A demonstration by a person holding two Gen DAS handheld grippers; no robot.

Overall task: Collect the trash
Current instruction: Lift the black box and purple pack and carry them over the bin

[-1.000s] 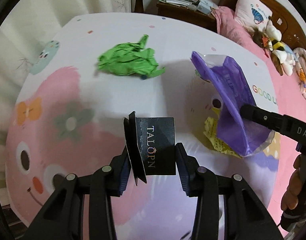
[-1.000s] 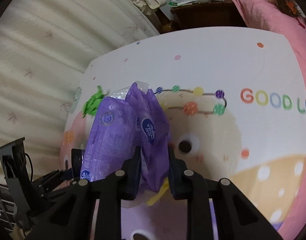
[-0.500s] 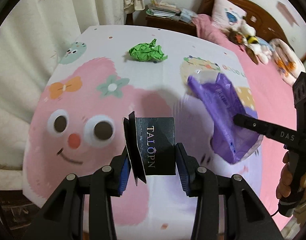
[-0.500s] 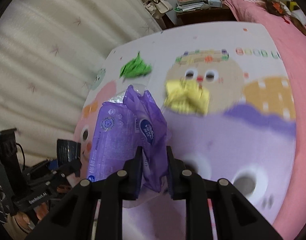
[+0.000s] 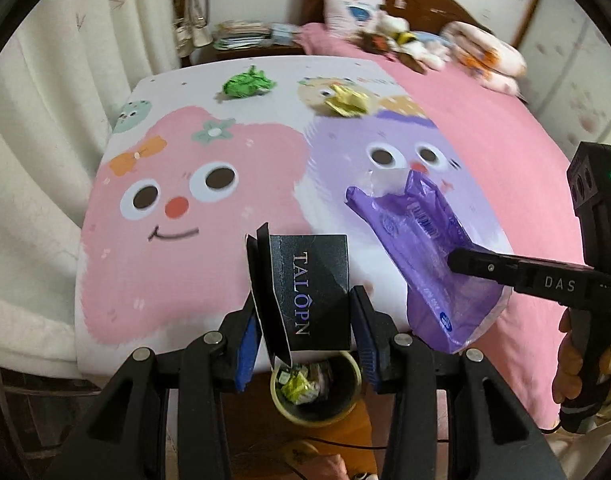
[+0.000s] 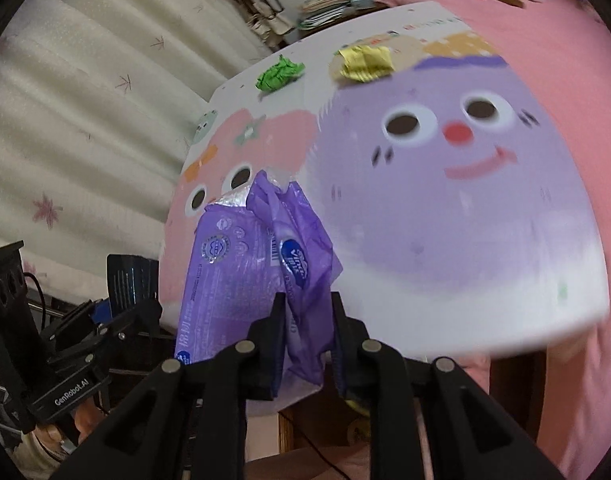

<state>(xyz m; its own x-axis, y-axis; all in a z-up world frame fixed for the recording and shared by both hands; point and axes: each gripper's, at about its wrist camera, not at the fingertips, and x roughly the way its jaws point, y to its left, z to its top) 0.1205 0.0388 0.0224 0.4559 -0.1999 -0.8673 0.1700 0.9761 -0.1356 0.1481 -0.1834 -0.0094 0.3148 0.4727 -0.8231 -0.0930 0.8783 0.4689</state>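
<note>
The left gripper is seen closed about halfway on a black carton, which is clamped upright between the blue pads, its long axis running straight out along the fingers. The right gripper is pinched on a purple plastic wrapper, a narrow fold of film being caught between the fingers with the rest of the pack hanging out ahead; the jaws are closing a touch tighter on it at this moment.

Behind both, the bed is spread with a cartoon mat, and two pieces are still left lying at its far end: a green crumpled paper and, just beside it, a yellow crumpled wrapper.

Now the smallest and the decisive thing: a trash bin, already part filled, is seen on the floor past the near edge of the mat, almost directly beneath the carton. The left hand is judged the nearer one. The purple wrapper is held off to the bin's right and would have to be brought across.
</note>
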